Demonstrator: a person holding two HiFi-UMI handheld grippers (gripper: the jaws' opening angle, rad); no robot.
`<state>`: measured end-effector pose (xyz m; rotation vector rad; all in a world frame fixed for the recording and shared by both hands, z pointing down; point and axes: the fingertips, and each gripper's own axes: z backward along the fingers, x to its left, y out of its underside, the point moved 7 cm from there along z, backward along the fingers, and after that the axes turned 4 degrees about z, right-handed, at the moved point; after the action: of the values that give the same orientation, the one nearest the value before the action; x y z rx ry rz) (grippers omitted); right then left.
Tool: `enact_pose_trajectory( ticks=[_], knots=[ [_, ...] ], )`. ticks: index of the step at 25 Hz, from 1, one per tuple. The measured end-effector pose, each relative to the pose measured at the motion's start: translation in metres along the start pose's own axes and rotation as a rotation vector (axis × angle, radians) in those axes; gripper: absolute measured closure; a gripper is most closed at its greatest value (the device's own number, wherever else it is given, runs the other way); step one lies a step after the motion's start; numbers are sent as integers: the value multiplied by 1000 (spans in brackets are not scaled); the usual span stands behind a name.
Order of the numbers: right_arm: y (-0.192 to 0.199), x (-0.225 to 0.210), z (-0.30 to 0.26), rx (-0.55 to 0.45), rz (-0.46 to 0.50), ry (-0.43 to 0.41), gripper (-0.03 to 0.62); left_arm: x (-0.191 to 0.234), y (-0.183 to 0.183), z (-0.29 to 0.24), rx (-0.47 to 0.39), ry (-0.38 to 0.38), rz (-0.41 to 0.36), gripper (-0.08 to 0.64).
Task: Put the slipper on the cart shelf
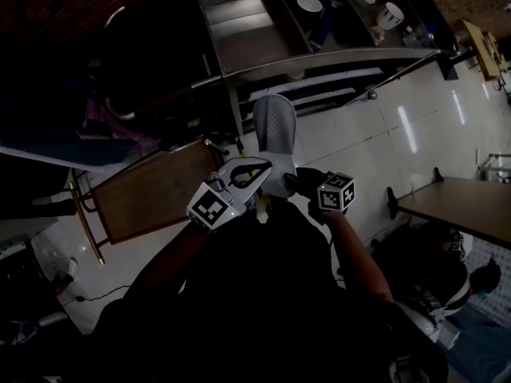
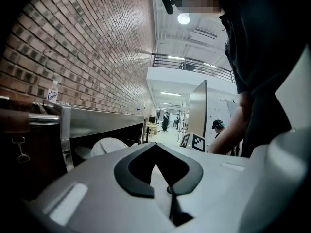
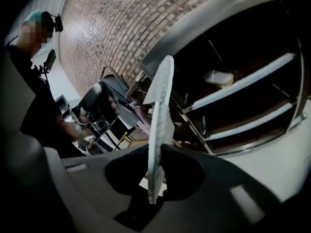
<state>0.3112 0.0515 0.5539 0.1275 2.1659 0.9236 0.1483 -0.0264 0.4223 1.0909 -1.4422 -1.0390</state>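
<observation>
In the head view a grey mesh slipper [image 1: 275,138] is held out over the white floor, toe toward the steel cart [image 1: 255,42]. My right gripper [image 1: 297,183] is shut on its heel end. In the right gripper view the slipper [image 3: 161,110] stands edge-on between the jaws [image 3: 156,178], in front of the cart's lower shelves [image 3: 243,86]. My left gripper [image 1: 259,172] is at the slipper's left edge. Its own view shows pale mesh [image 2: 159,178] pinched where the jaws [image 2: 165,181] meet.
Cups and dishes [image 1: 310,4] crowd the cart's top. A pale rounded thing [image 3: 218,76] lies on an inner shelf. A wooden trolley [image 1: 156,194] stands at the left and a wooden table [image 1: 459,202] at the right, with a seated person [image 1: 471,286] below it.
</observation>
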Motion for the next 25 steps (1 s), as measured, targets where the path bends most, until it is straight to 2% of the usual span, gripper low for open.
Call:
enact_pose_trajectory(
  ticks=[3, 8, 12, 19, 25],
  knots=[
    [2, -28, -13, 48, -80, -43, 528, 12, 2, -4, 0, -35, 6, 560],
    [-10, -69, -37, 125, -157, -108, 528, 21, -1, -14, 4, -90, 13, 560],
    [-25, -106, -56, 137, -238, -142, 526, 30, -1, -27, 17, -127, 27, 560],
    [-62, -152, -86, 151, -209, -134, 526, 48, 2, -54, 29, -171, -37, 560],
    [-103, -179, -114, 115, -107, -130, 526, 71, 3, -73, 36, -221, -3, 560]
  ],
)
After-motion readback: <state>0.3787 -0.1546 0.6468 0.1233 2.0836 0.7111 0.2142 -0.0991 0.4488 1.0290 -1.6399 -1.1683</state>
